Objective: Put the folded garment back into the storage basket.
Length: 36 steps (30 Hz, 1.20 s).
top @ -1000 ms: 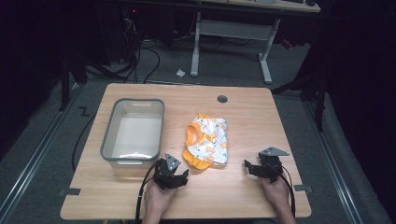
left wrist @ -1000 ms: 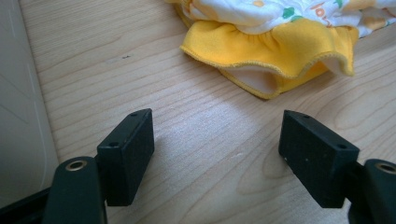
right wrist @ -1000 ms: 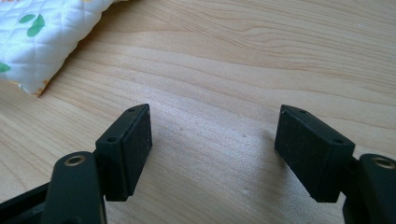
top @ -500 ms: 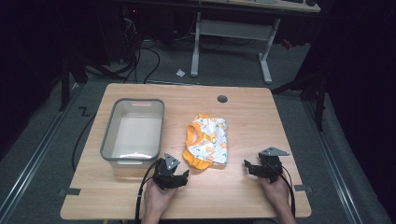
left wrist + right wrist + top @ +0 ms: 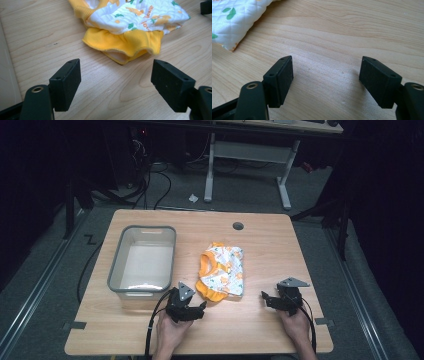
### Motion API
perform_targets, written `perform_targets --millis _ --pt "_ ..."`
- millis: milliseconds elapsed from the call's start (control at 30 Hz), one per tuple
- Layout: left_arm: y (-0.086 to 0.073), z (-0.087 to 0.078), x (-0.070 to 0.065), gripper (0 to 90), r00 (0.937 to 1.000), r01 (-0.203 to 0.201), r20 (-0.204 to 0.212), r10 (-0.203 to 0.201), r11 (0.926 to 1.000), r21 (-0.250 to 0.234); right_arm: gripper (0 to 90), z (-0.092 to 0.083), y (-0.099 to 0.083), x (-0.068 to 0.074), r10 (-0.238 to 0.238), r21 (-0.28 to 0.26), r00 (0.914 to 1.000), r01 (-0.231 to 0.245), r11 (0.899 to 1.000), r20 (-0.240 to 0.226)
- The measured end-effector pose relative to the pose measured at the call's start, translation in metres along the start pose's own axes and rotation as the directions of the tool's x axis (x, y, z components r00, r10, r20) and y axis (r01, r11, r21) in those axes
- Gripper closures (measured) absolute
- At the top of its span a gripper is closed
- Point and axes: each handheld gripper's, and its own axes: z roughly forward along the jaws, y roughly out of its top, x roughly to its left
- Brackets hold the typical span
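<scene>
Nothing moved — both grippers gape empty; garment crumpled, white quilted, orange-trimmed.

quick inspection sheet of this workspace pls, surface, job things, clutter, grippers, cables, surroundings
surface: light wooden table, round cable hole near its far edge.
job's things: folded yellow and white printed baby garment lying flat mid-table; empty grey plastic bin to its left, apart from it.
clutter: nothing seen on the table.
grippers: left gripper open, jaws wide, aimed at the garment's yellow hem, not touching it; right gripper open over bare wood, right of the garment.
cables: a black cable trails from the left gripper off the near edge.
surroundings: dark room, grey floor, white desk frame behind, loose floor cables, scrap of paper.
</scene>
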Motion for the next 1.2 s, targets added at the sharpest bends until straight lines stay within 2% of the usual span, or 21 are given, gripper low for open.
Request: perform_targets --millis 300,467,800,1100,1200 --pt "0.011 -0.005 -0.003 24.0 0.9996 0.008 0.029 -0.007 0.9999 -0.011 27.5 0.0 0.0 0.0 0.0 0.0 1.0 0.0 1.0 0.0" --pt "0.017 -0.004 -0.003 23.6 0.997 0.034 0.07 -0.033 0.9994 -0.011 27.4 0.0 0.0 0.0 0.0 0.0 1.0 0.0 1.0 -0.001" --pt "0.028 -0.005 -0.004 23.9 0.9972 0.031 0.068 -0.03 0.9995 -0.008 27.4 0.0 0.0 0.0 0.0 0.0 1.0 0.0 1.0 -0.001" --pt "0.048 0.003 -0.007 23.7 0.9986 -0.013 0.051 0.013 0.9999 0.003 27.4 0.0 0.0 0.0 0.0 0.0 1.0 0.0 1.0 -0.001" --pt "0.052 0.007 -0.007 23.7 0.9982 -0.012 0.058 0.011 0.9999 0.009 27.4 0.0 0.0 0.0 0.0 0.0 1.0 0.0 1.0 -0.001"
